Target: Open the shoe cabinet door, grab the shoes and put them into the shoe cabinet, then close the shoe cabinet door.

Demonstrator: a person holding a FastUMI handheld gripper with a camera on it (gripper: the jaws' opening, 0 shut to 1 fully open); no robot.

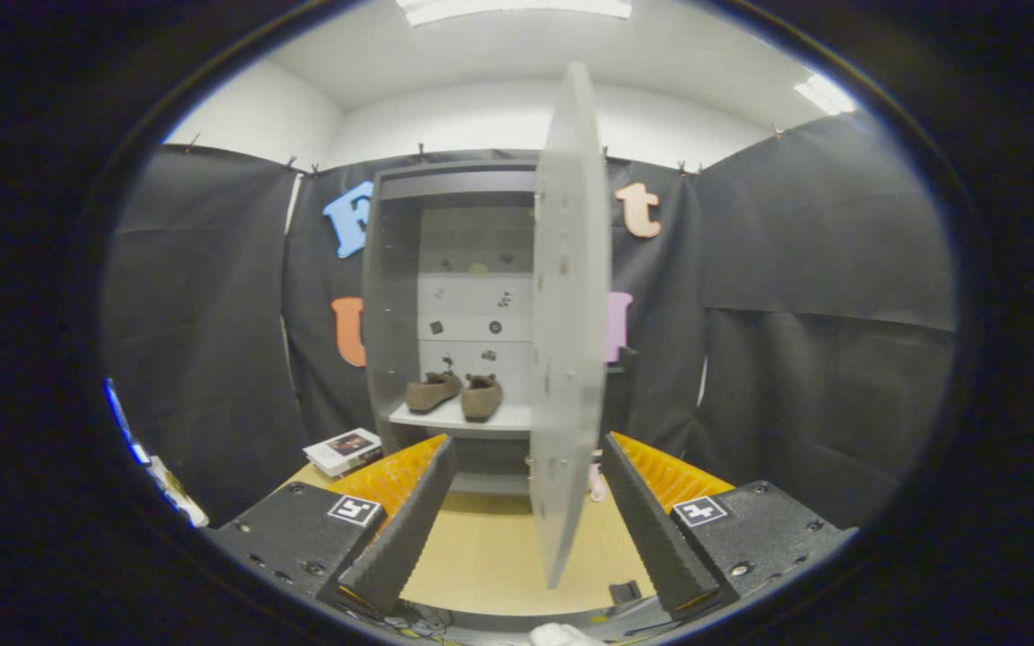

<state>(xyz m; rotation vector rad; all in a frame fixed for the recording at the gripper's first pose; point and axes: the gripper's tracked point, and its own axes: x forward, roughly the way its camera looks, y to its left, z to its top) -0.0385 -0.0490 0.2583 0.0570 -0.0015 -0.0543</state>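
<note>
On the tabletop (490, 556) ahead of the tool (526, 529), the shoe cabinet (391, 296) is being seen with its door (571, 341) swung out edge-on, so that the door's free edge is hanging between the two fingers. The tool is being held released, fingers spread wide, with nothing pressed between them. The shoes (456, 393) are being carried as a pair on a shelf (463, 418) inside the cabinet, so closing appears to be the step left. A slip is being risked here: the door is thin and presented edge-on, and a push applied off-centre could let a finger slide past it rather than swing it. A hard shove could also be shifting the light cabinet, or jolting the shoes near the shelf's front. A small book (344, 450) is lying just left of the cabinet's base, clear of the door's swing.
</note>
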